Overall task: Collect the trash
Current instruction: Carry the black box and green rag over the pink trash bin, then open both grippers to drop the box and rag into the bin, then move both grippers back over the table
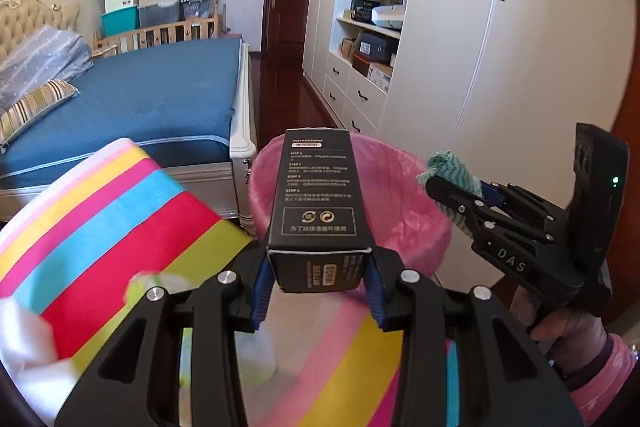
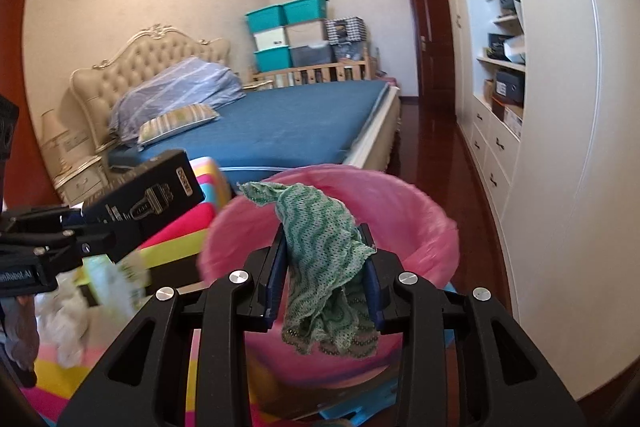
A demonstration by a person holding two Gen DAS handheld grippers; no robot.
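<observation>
Pinching a black box, the left tongs face the pink-lined bin; right tongs clamp a green cloth.

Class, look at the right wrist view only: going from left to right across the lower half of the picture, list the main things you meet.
Left claw → black box it grips → green cloth in the right claw, in front of the pink-lined bin → white wardrobe.

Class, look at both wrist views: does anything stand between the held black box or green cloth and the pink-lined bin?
Nothing visible does. The black box and green cloth are held at the open mouth of the pink-lined bin, with no lid or obstacle between.
</observation>
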